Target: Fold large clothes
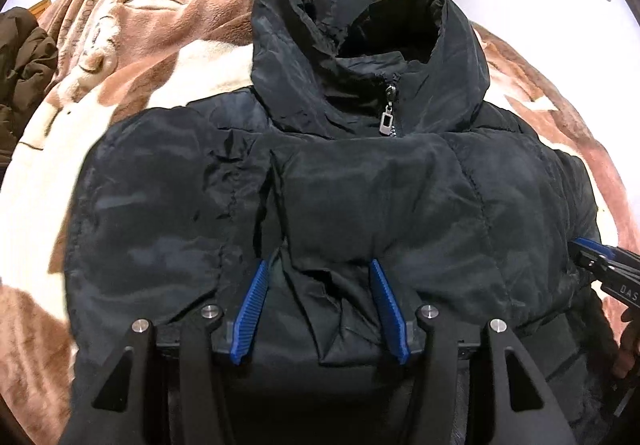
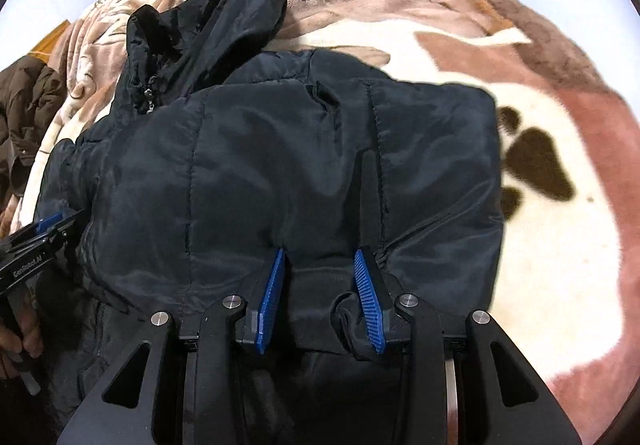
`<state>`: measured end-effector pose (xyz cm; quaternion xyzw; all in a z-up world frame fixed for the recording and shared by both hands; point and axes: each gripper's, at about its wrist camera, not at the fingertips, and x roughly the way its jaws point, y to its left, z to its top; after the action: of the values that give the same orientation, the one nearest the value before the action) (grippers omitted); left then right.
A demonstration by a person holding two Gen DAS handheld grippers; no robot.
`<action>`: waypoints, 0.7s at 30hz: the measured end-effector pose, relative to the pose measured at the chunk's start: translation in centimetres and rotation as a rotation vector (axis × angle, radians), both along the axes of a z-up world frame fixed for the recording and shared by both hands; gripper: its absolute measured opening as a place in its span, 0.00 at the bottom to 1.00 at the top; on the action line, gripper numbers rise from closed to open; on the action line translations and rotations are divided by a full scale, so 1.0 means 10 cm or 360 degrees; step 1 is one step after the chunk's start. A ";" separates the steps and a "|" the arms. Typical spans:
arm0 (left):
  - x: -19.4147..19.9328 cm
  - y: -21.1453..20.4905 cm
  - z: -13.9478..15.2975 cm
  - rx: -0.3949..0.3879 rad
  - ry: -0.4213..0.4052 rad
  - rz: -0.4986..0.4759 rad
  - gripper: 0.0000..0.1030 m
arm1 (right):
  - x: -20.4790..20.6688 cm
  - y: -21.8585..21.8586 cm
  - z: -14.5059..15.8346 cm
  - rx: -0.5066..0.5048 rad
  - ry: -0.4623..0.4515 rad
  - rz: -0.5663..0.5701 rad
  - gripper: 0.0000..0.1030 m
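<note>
A black hooded puffer jacket [image 1: 360,173] lies on the bed, over a brown and cream plush blanket [image 1: 160,45], zipped at the neck with a silver zip pull [image 1: 387,121] dangling. Its hood is rumpled and open, its shell shiny and creased. The left tongs [image 1: 320,309] are clamped on a bunched fold of the jacket's hem, blue pads pressing both sides. The right tongs [image 2: 318,301] are likewise clamped on a thick wad of the jacket. Only the right wrist view shows the dark paw print [image 2: 536,161] on the blanket; the left wrist view shows the open collar head-on. A brown coat [image 2: 24,113] sits at the bed's edge.
</note>
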<state>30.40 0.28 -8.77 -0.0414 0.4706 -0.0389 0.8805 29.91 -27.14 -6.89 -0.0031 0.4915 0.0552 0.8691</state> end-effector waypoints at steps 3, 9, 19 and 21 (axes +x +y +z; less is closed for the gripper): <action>-0.19 0.03 0.22 -0.0003 -0.0028 0.0006 0.54 | -0.24 0.03 0.25 0.0050 -0.0067 -0.0012 0.37; -0.82 0.14 0.61 -0.0079 -0.0104 0.0022 0.54 | -0.84 0.13 0.58 0.0131 -0.0158 0.0003 0.37; -1.61 0.20 0.99 -0.0108 -0.0175 0.0065 0.54 | -1.41 0.33 0.87 0.0226 -0.0229 0.0078 0.44; -1.67 0.18 1.04 -0.0104 -0.0187 0.0061 0.54 | -1.47 0.40 0.92 0.0229 -0.0244 0.0110 0.44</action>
<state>13.69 2.06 1.62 -0.0767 0.4157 -0.0395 0.9054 15.26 -23.13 2.27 0.0381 0.4179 0.1198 0.8997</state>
